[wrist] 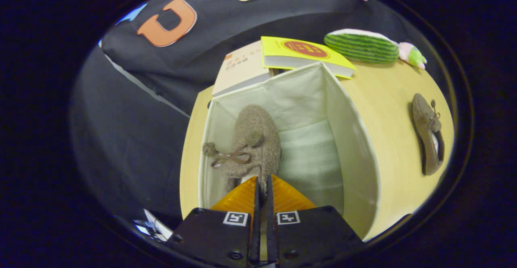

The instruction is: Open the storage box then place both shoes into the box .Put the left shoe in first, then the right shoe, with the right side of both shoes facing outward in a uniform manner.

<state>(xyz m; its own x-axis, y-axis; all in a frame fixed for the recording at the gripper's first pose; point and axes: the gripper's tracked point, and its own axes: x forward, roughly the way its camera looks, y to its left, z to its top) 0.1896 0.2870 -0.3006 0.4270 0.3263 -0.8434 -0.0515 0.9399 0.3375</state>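
Observation:
An open cream fabric storage box [351, 139] stands on the pale wooden table [396, 110]. A fuzzy brown shoe [252, 143] with a bow and pompoms hangs inside the box against its left wall, toe pointing away from me. My gripper [263, 183] is shut on the heel rim of this shoe, the fingers almost touching with the shoe's edge pinched between them. The second brown shoe [427, 132] lies on the table to the right of the box, well apart from it.
Two books, one beige [242, 68] and one yellow [299, 52], lie behind the box. A green striped plush toy [363, 46] rests at the table's far right. The box's right half has bare floor [309, 159].

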